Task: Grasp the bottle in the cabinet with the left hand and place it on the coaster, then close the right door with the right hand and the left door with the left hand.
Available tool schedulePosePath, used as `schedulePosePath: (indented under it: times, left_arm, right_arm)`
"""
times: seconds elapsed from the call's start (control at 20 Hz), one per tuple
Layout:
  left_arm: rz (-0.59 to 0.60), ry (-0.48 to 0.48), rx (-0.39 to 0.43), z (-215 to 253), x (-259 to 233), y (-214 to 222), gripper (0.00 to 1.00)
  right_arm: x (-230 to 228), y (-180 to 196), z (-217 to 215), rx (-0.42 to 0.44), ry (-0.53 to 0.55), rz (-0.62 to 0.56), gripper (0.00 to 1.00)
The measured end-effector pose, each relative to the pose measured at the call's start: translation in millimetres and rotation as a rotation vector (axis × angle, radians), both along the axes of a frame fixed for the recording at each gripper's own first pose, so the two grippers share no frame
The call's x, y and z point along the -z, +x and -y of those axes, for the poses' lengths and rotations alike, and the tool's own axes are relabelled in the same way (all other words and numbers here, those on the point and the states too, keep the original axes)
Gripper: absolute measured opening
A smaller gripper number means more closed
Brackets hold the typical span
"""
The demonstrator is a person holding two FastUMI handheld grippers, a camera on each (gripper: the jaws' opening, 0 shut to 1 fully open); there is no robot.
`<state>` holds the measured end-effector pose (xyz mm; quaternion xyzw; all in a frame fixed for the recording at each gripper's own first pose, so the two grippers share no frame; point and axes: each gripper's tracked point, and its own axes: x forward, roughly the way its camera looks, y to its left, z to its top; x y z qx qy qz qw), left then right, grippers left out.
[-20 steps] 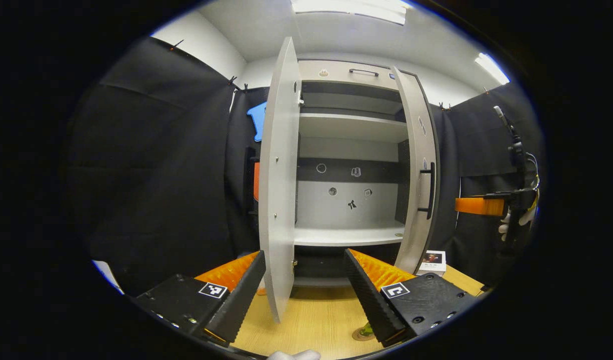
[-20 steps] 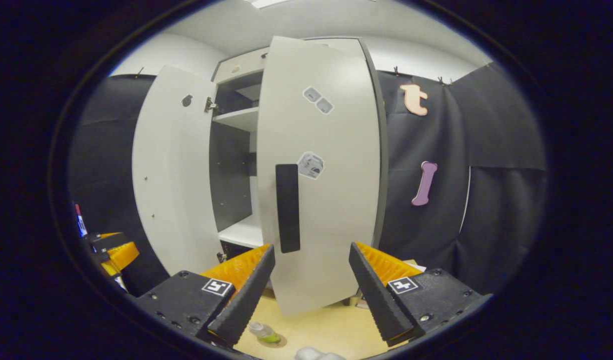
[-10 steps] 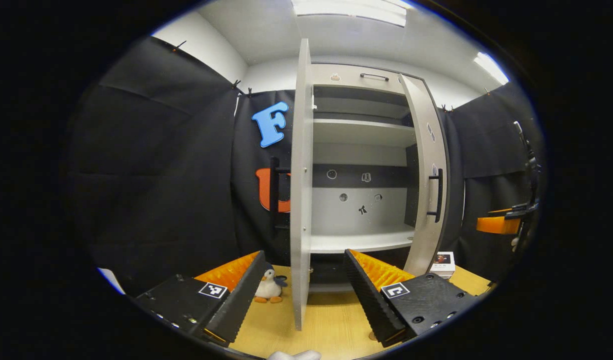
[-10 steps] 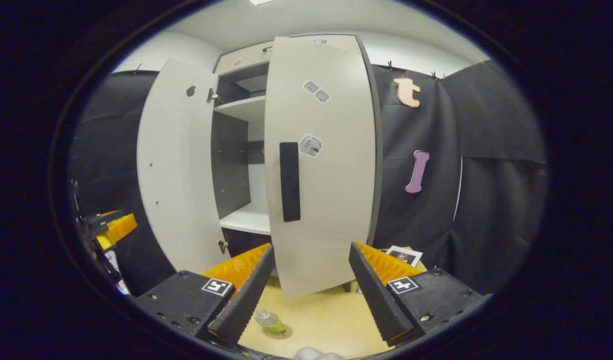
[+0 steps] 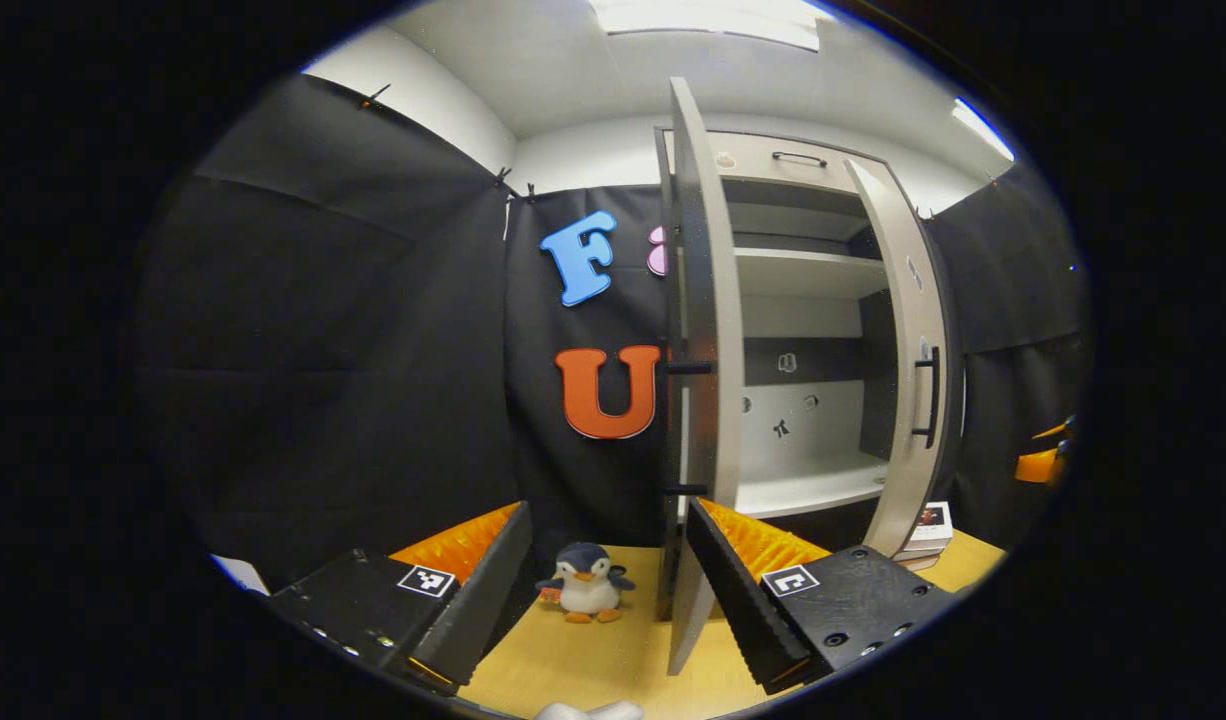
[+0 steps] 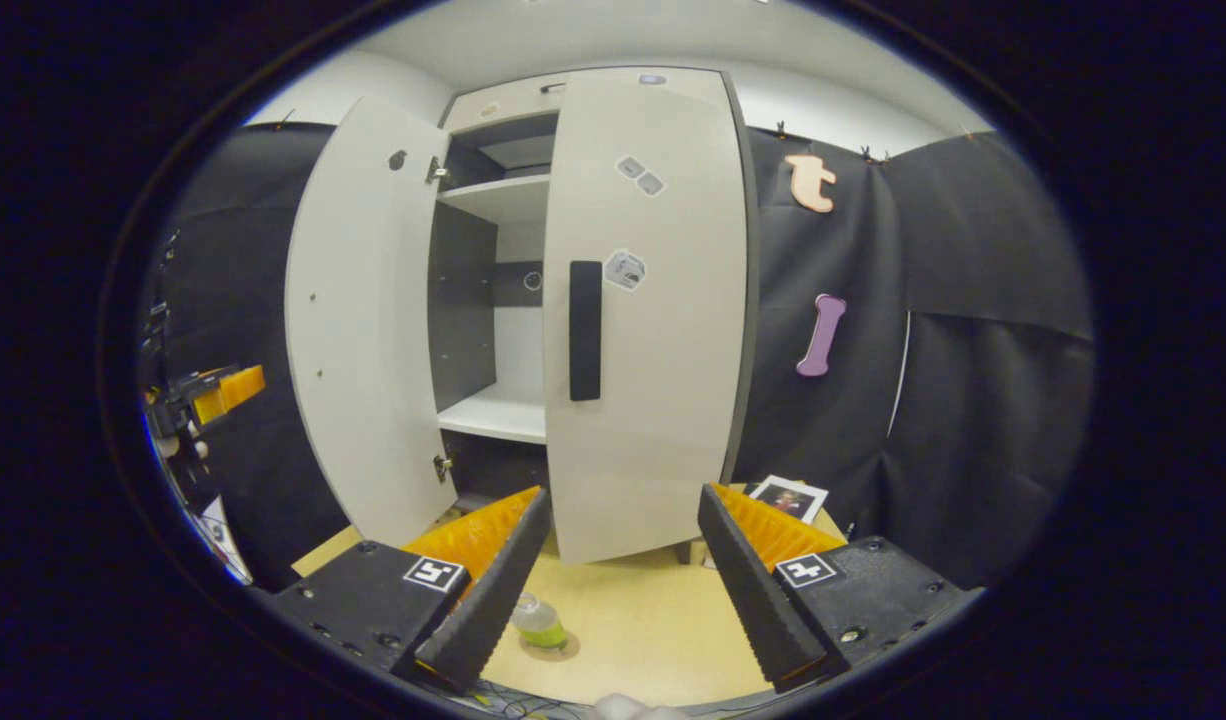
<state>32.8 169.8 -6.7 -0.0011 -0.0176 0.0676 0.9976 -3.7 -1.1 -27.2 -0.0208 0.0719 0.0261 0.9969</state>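
The small bottle (image 6: 538, 622) with green liquid stands on the round coaster (image 6: 563, 647) on the wooden table, just ahead of my right gripper's left finger. My right gripper (image 6: 618, 590) is open and faces the right door (image 6: 653, 330), below its black handle (image 6: 584, 330). The door is partly open and nothing is between the fingers. My left gripper (image 5: 603, 590) is open. The left door (image 5: 701, 380) stands edge-on just above its right finger, with the door's handle (image 5: 685, 430) on the left side. The cabinet shelf (image 5: 803, 490) is bare.
A penguin plush (image 5: 585, 583) sits on the table between my left gripper's fingers, farther off. A small box (image 6: 788, 497) lies on the table right of the cabinet. The other gripper (image 6: 213, 395), held by a gloved hand, shows at the far left.
My left gripper has swung left around the left door, from its inner face to its edge, bringing the penguin into view. My right gripper has drawn back from the right door.
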Motion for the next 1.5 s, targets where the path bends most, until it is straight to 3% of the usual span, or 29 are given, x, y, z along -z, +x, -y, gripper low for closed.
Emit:
schedulePosePath:
  times: [0.15, 0.4, 0.45, 0.65, 0.7, 0.9, 0.95, 1.0, 1.2, 1.3, 1.35, 1.5]
  left_arm:
    - [0.015, 0.008, -0.048, -27.0, -8.7, 7.8, 0.99]
    - [0.027, 0.021, -0.083, -51.8, -16.2, 30.2, 0.91]
    - [0.027, 0.017, -0.087, -54.5, -18.6, 35.8, 0.95]
    - [0.026, 0.002, -0.073, -50.0, -20.4, 54.2, 0.95]
    - [0.026, 0.001, -0.066, -46.4, -19.8, 57.6, 0.95]
    - [0.019, -0.001, -0.042, -34.9, -20.1, 69.2, 0.95]
    - [0.012, 0.000, -0.032, -31.1, -19.1, 72.2, 0.95]
    - [0.010, 0.000, -0.031, -28.2, -18.2, 73.9, 0.99]
    - [0.015, 0.018, -0.045, -27.0, -19.1, 74.4, 0.90]
    - [0.040, 0.031, -0.046, -24.3, -26.7, 72.1, 0.99]
    - [0.060, 0.040, -0.046, -22.9, -33.3, 70.8, 0.94]
    - [0.076, 0.054, -0.054, -19.5, -40.0, 68.7, 0.93]
  right_arm:
    - [-2.8, -6.1, -3.2, 0.000, 0.001, -0.004, 0.98]
    - [-7.6, -14.3, -0.2, 0.013, -0.005, -0.006, 0.98]
    - [-8.0, -15.3, 0.9, 0.016, -0.006, -0.008, 0.98]
    - [-7.1, -20.2, 3.2, 0.024, -0.006, -0.014, 0.94]
    - [-6.5, -21.0, 3.6, 0.026, -0.006, -0.015, 0.98]
    - [-1.8, -23.6, 5.0, 0.027, 0.005, -0.022, 0.98]
    - [-0.4, -23.9, 6.4, 0.028, 0.005, -0.024, 0.94]
    - [0.7, -24.2, 7.6, 0.028, 0.006, -0.027, 0.94]
    - [2.8, -25.2, 18.2, 0.038, 0.019, -0.034, 0.99]
    - [2.4, -22.7, 23.2, 0.040, 0.014, -0.036, 0.94]
    - [1.1, -21.6, 25.9, 0.040, 0.013, -0.035, 0.94]
    - [-2.1, -17.2, 29.8, 0.038, 0.023, -0.026, 0.98]
